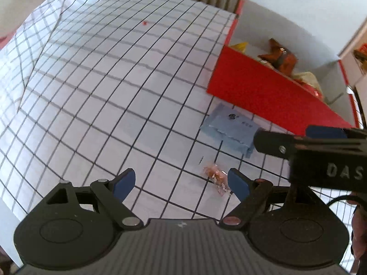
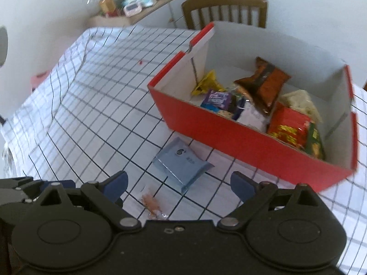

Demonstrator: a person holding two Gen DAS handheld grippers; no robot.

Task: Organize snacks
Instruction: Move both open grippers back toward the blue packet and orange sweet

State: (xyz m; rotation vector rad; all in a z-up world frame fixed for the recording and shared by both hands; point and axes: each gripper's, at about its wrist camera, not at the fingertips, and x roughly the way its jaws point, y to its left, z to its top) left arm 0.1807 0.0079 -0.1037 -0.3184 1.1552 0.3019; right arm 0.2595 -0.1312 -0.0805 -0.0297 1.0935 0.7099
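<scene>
A home dining room — checked tablecloth (image 2: 96, 105), wooden chair (image 2: 226, 9), cluttered sideboard (image 2: 137, 11).

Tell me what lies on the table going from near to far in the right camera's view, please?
Small clear-wrapped snack → blue packet → red box full of snacks → wooden chair beyond the table.
</scene>
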